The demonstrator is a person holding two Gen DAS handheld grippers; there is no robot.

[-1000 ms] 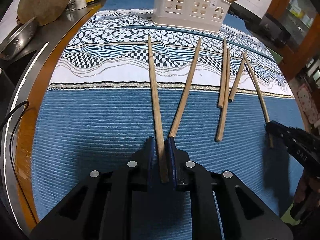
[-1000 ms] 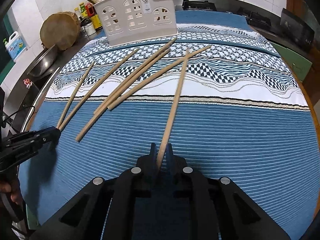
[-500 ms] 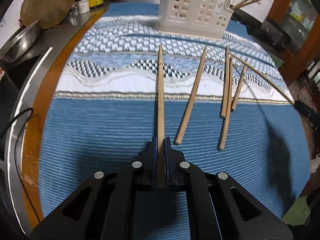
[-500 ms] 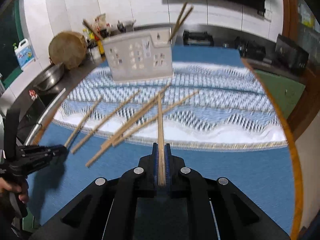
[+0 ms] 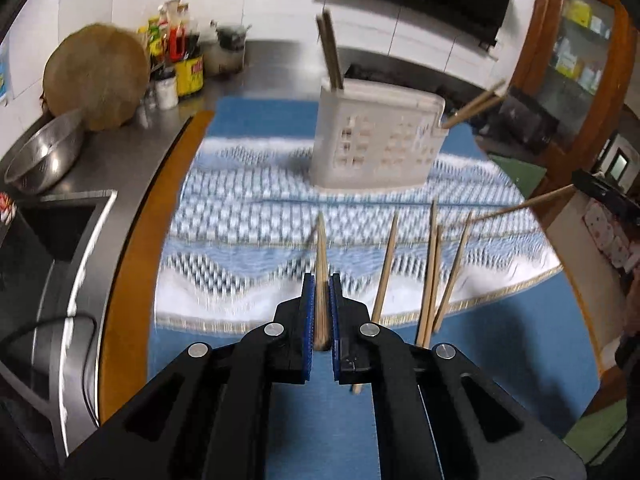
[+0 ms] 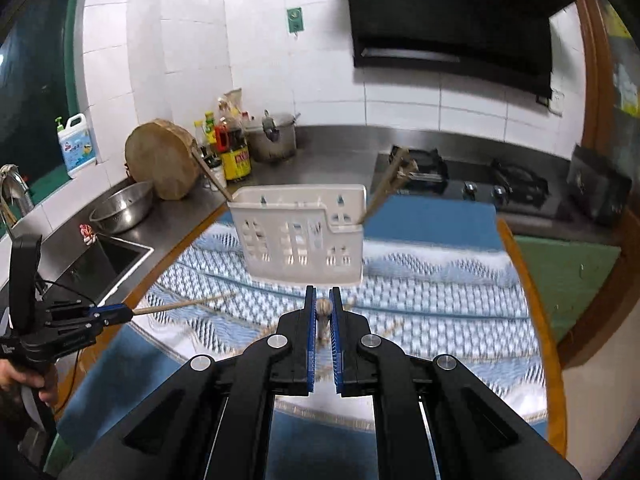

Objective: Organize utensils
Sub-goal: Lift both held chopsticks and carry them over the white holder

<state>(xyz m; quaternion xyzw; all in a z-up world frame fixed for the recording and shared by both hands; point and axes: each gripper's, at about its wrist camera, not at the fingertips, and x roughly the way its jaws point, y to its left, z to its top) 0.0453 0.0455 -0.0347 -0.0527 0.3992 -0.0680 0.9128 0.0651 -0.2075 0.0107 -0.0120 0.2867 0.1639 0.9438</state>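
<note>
While each chopstick [image 5: 321, 276] points forward, both claws [image 5: 320, 320] clamp one.

Both shots are evenly lit indoor light, a bit dim toward the corners (heavy fisheye bend and black vignette there). Motion blur smears the patterned cloth [image 5: 248, 216] and the white basket [image 5: 376, 148]; the steel counter [image 6: 344, 148] shows soft glare.

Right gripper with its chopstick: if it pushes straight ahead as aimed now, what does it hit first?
Probably the white utensil holder: it sits just beyond the right gripper and its held chopstick. Depth is unclear.
</note>
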